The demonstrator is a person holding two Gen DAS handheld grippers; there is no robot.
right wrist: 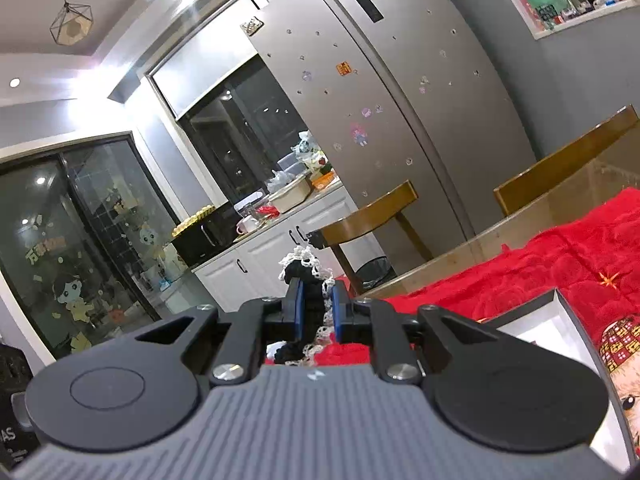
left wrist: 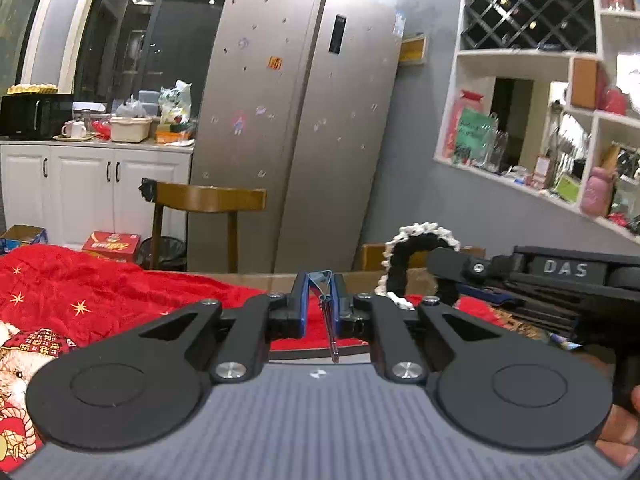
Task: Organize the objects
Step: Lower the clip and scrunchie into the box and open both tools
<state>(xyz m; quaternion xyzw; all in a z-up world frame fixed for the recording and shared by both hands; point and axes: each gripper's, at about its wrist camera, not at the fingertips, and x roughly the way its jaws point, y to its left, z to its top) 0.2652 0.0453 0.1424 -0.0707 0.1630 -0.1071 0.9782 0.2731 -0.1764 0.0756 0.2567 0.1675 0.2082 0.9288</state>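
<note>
In your left wrist view, your left gripper (left wrist: 320,300) pinched a thin clear clip (left wrist: 326,304) at 12 o'clock, while in your right wrist view your right gripper (right wrist: 316,308) clamped a black lace-trimmed band (right wrist: 310,280), whose dangling lace might have snagged.

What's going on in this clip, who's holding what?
A person is working with two handheld grippers over a table covered by a red cloth. The left gripper is shut on a thin clear plastic piece. The right gripper is shut on a black hairband with white lace trim, held up off the table.
</note>
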